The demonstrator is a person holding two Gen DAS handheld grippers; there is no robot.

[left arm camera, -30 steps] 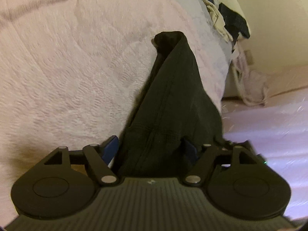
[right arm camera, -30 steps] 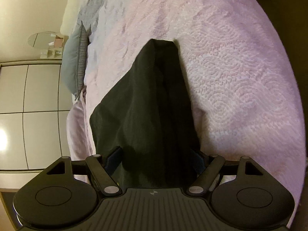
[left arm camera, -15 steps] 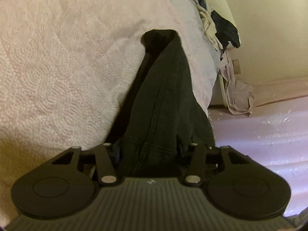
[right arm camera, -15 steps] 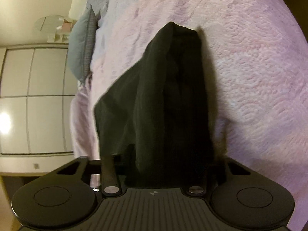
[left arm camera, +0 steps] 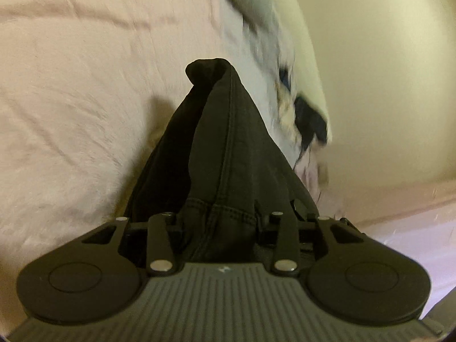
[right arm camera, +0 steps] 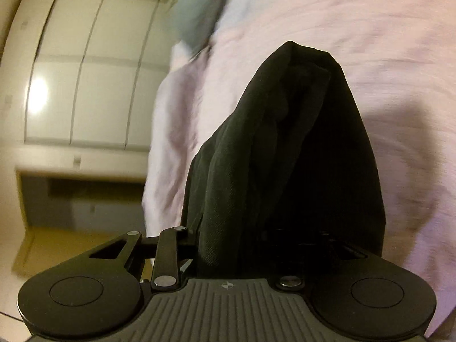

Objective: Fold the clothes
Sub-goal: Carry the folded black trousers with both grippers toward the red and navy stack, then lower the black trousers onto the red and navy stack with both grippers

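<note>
Left tool: you have it pinching a bunched, stitched hem of the dark trousers; its jaws have just been closing, and the cloth fills the gap between them.
Trousers, your left view: the black cloth rises from the jaws in a tapering ridge, with a seam running up its middle, and ends in a rounded fold at the top. That far end looks to rest on the bed; the near end hangs in your grip above it.
Bed, your left view: a pale pink textured cover fills the left side, with the trousers' shadow falling on it just left of the cloth.
Clothes pile: blurred light and dark items lie at the bed's right edge, near a cream wall; you cannot tell what each one is.
Right tool: you have it clamped on another part of the same trousers; its jaws have just been closing too. The cloth drapes over the right finger and hides it, so only the left linkage shows.
Trousers, your right view: a thick dark bundle stands up from the jaws to a blunt peak, over the pink bed cover.
Wardrobe: white panelled doors stand at the left, beyond the bed's edge.
Pillow: a blurred grey-blue shape lies at the top, left of the bundle.
</note>
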